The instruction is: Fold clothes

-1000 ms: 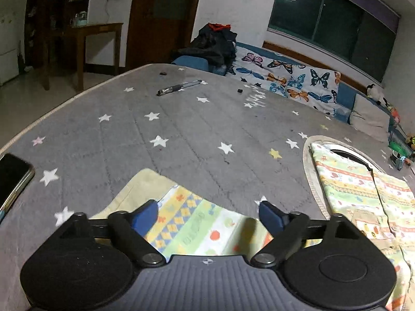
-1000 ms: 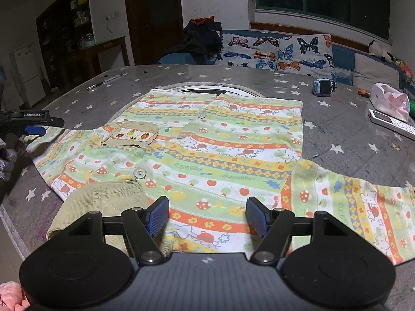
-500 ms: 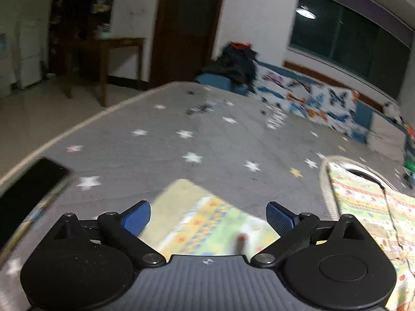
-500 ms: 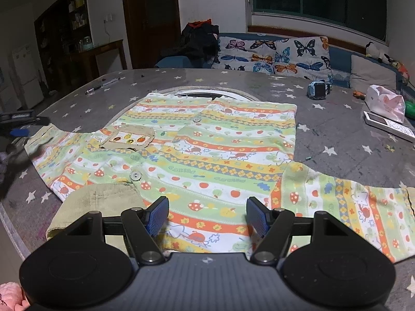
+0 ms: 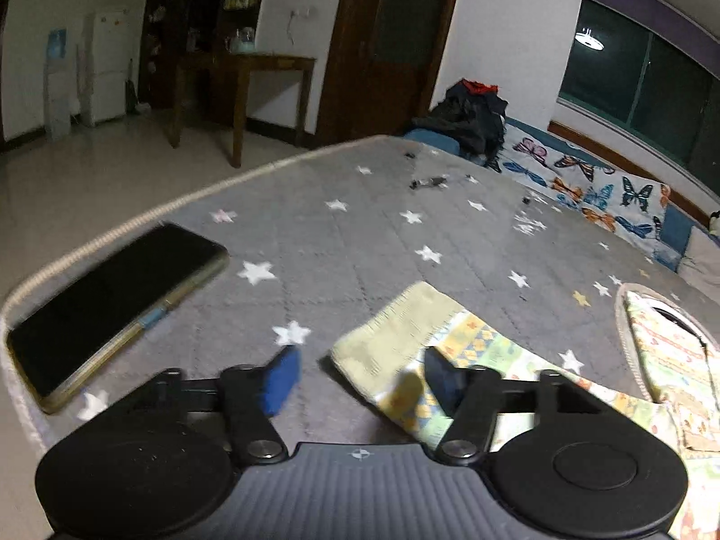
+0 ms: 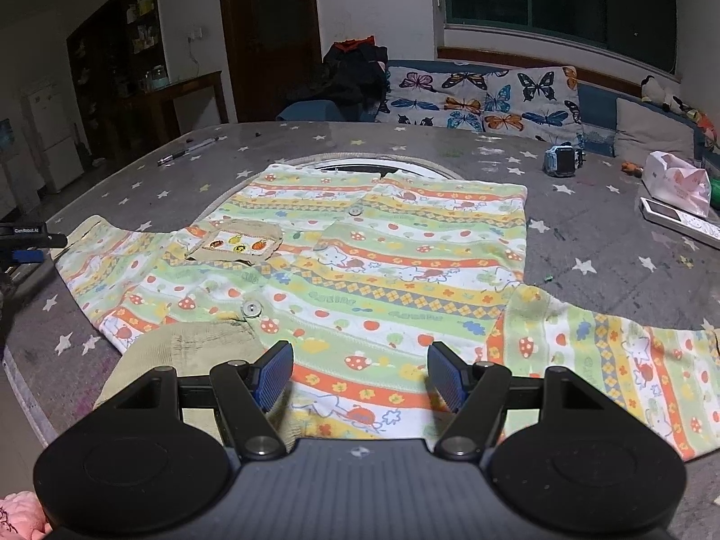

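Shirt [image 6: 387,279], patterned and buttoned, lies spread flat on a star-print grey mat [image 6: 585,234]; right gripper [image 6: 360,380] hovers over its hem, jaws wide, gripping nothing; left gripper [image 5: 357,378], equally agape and empty, straddles the sleeve cuff [image 5: 396,333] beside a phone [image 5: 112,301].

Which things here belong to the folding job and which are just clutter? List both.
Job: shirt, its sleeve cuff, left gripper, right gripper.
Clutter: phone, pen, watch, remote, pink bag.
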